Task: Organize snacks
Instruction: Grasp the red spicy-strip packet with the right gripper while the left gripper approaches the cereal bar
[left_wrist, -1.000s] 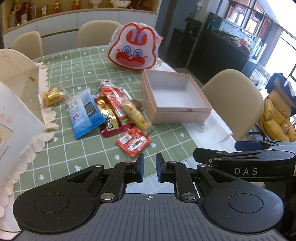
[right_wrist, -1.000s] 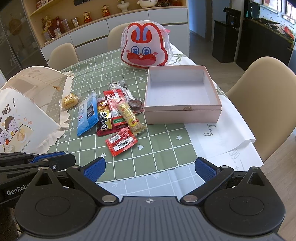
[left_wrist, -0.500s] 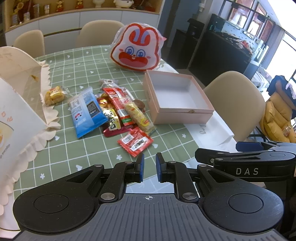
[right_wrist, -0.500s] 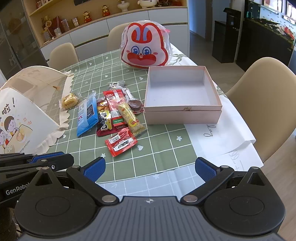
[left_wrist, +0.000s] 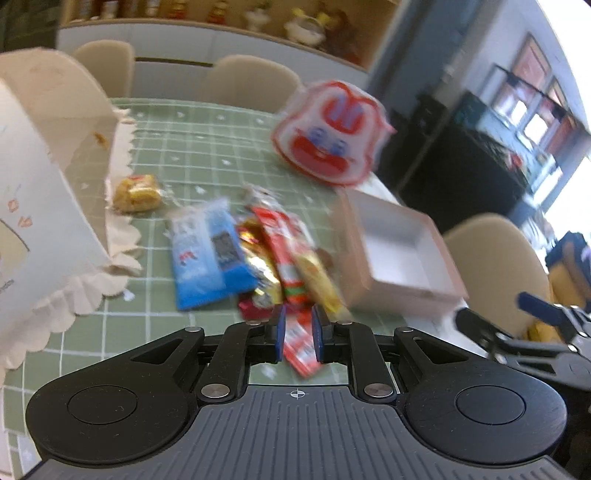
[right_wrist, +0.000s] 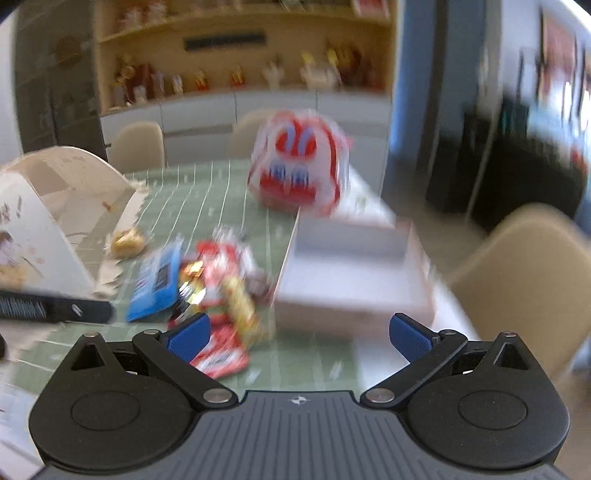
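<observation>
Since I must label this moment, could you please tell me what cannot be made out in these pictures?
- Left wrist view: whether the left gripper touches the red packet seen between its fingers; blur hides contact.
- Right wrist view: the inside of the box and the print on the snacks, smeared by motion blur.
- Right wrist view: the left gripper's fingers, cut off by the left edge.

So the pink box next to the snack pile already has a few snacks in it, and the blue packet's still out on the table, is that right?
Not quite. The pink box holds no snacks: the left wrist view shows only its bare white floor. The blue packet does lie on the table.
</observation>
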